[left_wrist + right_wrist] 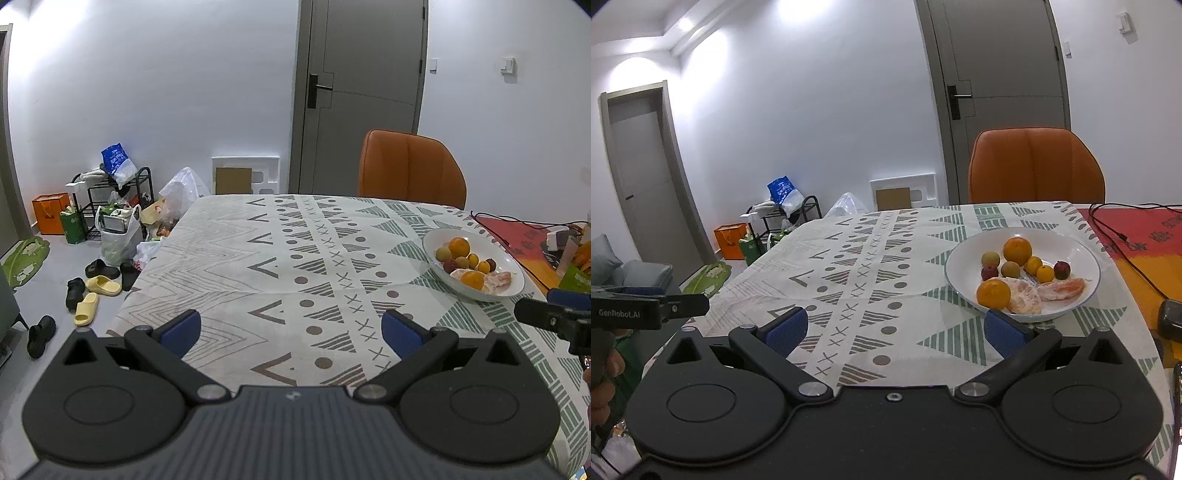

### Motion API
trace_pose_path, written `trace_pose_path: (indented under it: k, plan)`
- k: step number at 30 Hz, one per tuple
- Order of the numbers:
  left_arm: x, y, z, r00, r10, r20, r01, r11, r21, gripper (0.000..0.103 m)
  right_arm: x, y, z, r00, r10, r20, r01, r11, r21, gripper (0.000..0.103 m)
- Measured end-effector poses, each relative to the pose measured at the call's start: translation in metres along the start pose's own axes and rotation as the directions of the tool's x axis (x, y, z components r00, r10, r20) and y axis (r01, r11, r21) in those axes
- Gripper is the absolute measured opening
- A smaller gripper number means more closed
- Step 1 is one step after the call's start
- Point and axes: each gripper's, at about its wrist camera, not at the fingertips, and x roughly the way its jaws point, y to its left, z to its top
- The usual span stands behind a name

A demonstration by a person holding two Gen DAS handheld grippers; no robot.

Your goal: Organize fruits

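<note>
Left wrist view: hovering over the patterned surface (229,258), left gripper (291,328) fingers spread, holding nothing; white bowl (513,291) of fruits sitting far right.

Right wrist view: right gripper (894,328) fingers spread, empty, pointing left of the bowl (960,258); nearest orange (993,293) lying by the rim. Probably best approaching from above, centring fingers around one fruit, avoiding the peeled segments (1060,290).

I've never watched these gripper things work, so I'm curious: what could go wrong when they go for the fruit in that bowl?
The peeled orange segments look soft, so fingers may squash them. The small round fruits sit close together and could roll when nudged. The white bowl sits beside a black cable, which the right gripper might snag.
</note>
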Motion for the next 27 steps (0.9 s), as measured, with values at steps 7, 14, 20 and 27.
trace_pose_path:
  k: [7, 14, 20, 27]
  plan:
    - [-0.0023, -0.0012, 0.0002, 1.000, -0.006, 0.001, 0.006, 1.000, 0.004, 0.103, -0.0036, -0.0007, 0.0018, 1.000, -0.008, 0.008, 0.008, 1.000, 0.004, 0.103]
    - [-0.0039, -0.0018, 0.0008, 1.000, -0.002, 0.005, 0.002, 1.000, 0.005, 0.103, -0.0060, 0.0007, 0.0022, 1.000, -0.014, 0.010, 0.014, 1.000, 0.001, 0.103]
    - [-0.0053, 0.0008, 0.0015, 1.000, 0.018, 0.009, -0.018, 1.000, 0.000, 0.103, -0.0084, 0.0010, 0.0030, 1.000, -0.027, 0.014, 0.027, 1.000, -0.002, 0.103]
    - [0.0016, 0.0024, 0.0022, 0.999, 0.039, -0.007, -0.039, 0.999, -0.008, 0.103, -0.0090, -0.0002, 0.0037, 0.997, -0.073, 0.027, 0.074, 0.997, -0.008, 0.103]
